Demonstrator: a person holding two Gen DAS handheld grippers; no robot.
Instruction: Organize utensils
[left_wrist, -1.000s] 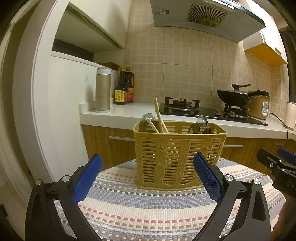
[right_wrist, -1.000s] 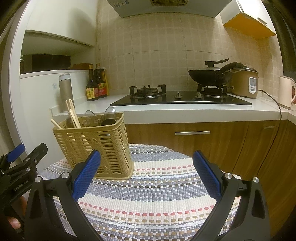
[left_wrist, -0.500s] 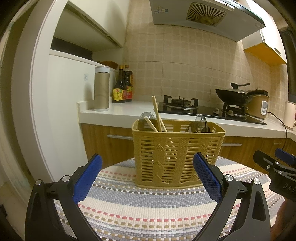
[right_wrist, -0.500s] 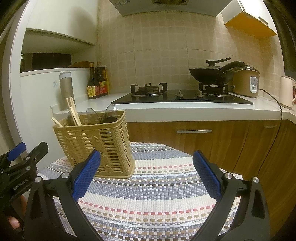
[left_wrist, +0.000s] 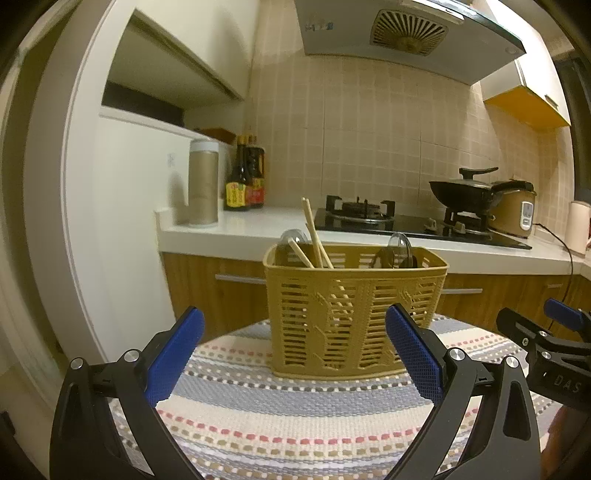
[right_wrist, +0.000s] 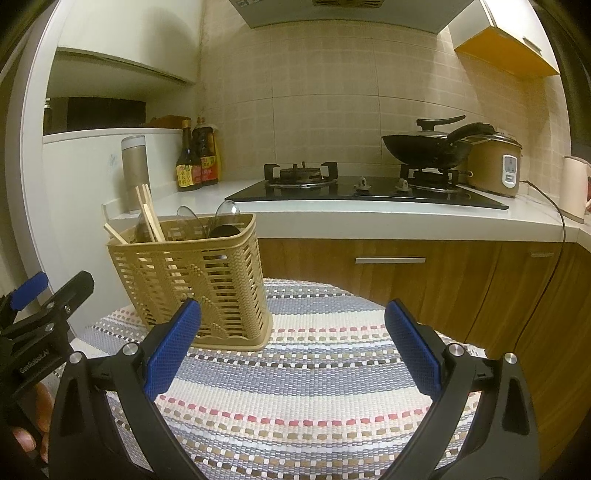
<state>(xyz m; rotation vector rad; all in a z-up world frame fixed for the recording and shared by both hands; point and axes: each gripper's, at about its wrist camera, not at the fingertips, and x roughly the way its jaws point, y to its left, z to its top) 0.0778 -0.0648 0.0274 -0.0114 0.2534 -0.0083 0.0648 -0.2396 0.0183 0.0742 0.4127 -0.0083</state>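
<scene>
A tan slatted utensil basket (left_wrist: 351, 314) (right_wrist: 192, 280) stands upright on a round table covered with a striped woven cloth (left_wrist: 295, 413) (right_wrist: 314, 387). Wooden chopsticks (left_wrist: 314, 236) (right_wrist: 149, 214) and clear plastic spoons (left_wrist: 399, 245) (right_wrist: 225, 212) stick up out of it. My left gripper (left_wrist: 295, 354) is open, empty, a short way in front of the basket. My right gripper (right_wrist: 293, 347) is open and empty, with the basket ahead to its left. Each gripper shows at the edge of the other's view.
Behind the table runs a white kitchen counter (right_wrist: 369, 218) with a gas hob (right_wrist: 362, 188), a black wok (right_wrist: 424, 147), a rice cooker (right_wrist: 495, 162), sauce bottles (left_wrist: 245, 181) and a steel flask (left_wrist: 203, 184). Wooden cabinet fronts (right_wrist: 406, 273) lie below. A hand (right_wrist: 33, 428) holds the left gripper.
Both views have dropped slightly lower, so the basket sits lower and a bit nearer in frame. Both grippers stay open and empty.
</scene>
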